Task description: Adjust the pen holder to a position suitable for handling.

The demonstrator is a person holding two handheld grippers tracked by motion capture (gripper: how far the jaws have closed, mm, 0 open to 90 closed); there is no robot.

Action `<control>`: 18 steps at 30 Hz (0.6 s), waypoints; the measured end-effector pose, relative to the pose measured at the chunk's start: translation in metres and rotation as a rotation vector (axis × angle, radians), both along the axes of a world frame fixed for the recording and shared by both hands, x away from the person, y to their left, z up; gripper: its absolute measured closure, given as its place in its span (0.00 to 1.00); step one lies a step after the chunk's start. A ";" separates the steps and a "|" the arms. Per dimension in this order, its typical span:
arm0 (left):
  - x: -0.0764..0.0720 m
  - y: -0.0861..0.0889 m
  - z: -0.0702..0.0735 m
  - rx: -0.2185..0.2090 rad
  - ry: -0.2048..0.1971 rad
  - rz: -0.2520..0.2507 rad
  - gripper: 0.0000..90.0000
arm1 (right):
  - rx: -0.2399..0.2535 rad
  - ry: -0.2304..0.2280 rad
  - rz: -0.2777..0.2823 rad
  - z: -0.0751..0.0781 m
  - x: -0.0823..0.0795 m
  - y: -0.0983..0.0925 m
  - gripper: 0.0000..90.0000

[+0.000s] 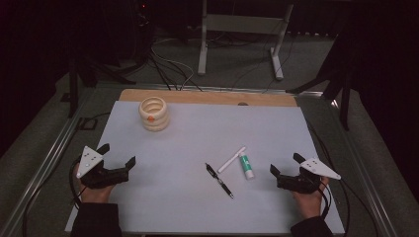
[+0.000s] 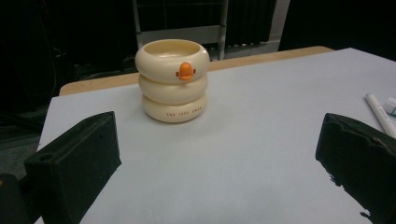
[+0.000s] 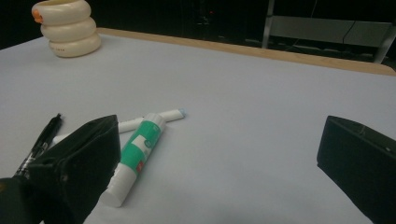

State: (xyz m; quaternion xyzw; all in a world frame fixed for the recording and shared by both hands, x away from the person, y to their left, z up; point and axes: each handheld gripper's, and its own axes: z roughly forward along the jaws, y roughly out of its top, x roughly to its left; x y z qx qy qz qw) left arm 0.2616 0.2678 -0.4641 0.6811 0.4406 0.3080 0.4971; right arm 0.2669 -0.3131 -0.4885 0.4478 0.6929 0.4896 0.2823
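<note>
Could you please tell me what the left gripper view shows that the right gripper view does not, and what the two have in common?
Left gripper view alone: the orange beak on the front of the cream ringed holder, with small lettering on its lowest ring.

Right gripper view alone: the black pen, and the green-and-white glue stick at full length, lying against the white pen.

Shared: the holder, the white pen, the pale mat, the wooden table edge, and wide-open black jaws with nothing between them.
</note>
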 end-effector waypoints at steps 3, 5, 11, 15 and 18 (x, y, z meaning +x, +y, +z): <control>0.000 -0.002 0.000 0.007 0.001 -0.001 0.00 | -0.006 -0.002 0.000 0.000 -0.001 0.000 0.00; 0.001 -0.002 0.001 0.003 0.000 0.003 0.00 | -0.003 -0.004 -0.002 0.000 -0.001 0.000 0.00; 0.003 -0.004 0.006 0.021 0.015 0.008 0.00 | 0.009 -0.011 -0.010 0.001 -0.001 -0.001 0.00; 0.006 -0.010 0.013 0.034 0.014 0.009 0.00 | 0.017 -0.013 -0.022 0.001 -0.001 -0.004 0.00; 0.012 -0.013 0.017 0.036 0.024 0.002 0.00 | 0.025 -0.006 -0.025 0.000 -0.001 -0.005 0.00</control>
